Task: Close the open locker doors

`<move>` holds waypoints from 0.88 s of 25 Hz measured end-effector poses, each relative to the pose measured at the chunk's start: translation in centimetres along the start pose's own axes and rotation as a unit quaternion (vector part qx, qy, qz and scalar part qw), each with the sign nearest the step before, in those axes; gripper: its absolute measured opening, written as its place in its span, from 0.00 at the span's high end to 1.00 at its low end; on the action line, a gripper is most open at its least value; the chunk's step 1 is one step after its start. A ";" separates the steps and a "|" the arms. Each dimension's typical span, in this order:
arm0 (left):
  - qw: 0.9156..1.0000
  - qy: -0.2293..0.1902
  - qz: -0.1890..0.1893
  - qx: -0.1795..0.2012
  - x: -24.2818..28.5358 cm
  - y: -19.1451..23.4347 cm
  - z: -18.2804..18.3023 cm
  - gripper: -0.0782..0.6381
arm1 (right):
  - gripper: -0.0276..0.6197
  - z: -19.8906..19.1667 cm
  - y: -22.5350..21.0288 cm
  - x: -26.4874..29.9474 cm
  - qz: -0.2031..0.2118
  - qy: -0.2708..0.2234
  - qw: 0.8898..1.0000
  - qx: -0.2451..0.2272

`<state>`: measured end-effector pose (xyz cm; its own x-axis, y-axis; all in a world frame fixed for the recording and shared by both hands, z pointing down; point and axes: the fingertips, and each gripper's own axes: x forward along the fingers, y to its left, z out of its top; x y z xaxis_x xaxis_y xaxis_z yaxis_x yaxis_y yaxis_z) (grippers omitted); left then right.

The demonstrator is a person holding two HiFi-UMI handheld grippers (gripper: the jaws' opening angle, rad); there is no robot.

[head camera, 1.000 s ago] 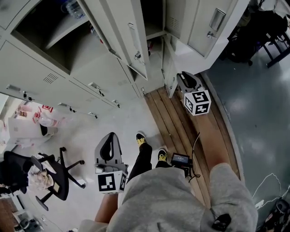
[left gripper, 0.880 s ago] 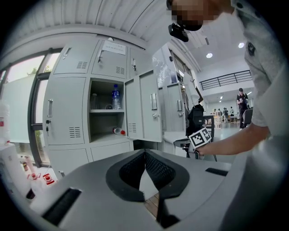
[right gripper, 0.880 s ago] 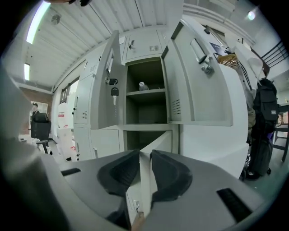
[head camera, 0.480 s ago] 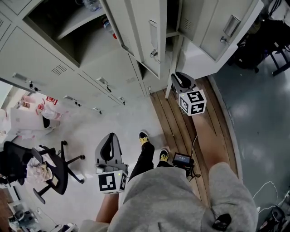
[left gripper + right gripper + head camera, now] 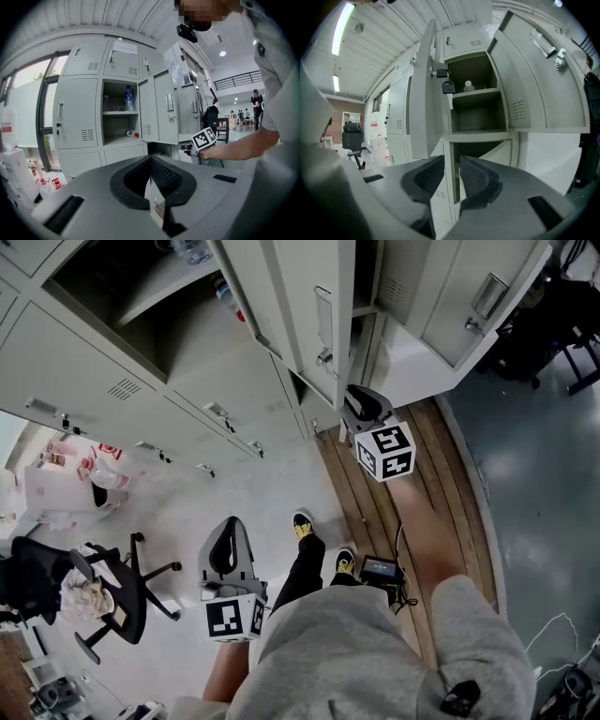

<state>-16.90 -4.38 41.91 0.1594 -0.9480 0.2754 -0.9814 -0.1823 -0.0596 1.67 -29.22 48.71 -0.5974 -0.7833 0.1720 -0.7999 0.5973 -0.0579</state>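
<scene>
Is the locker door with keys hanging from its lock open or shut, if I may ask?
Open: the door stands swung out edge-on, keys dangling, with the shelved compartment behind it exposed.

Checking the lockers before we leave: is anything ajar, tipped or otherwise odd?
Several locker doors hang open. Keys dangle from one door's lock, and a red-capped bottle lies on its side on the open locker's lower shelf, beneath an upright bottle.
</scene>
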 end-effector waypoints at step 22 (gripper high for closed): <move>1.000 0.022 -0.012 0.001 1.5 0.1 -1.0 0.88 | 0.77 -0.5 -0.1 -2.3 -0.067 -0.024 0.995 -0.063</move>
<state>-16.87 -5.57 43.29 0.1774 -0.9312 0.3185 -0.9772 -0.2051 -0.0553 3.14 -27.36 48.76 -0.4899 -0.8630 0.1232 -0.8610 0.5011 0.0866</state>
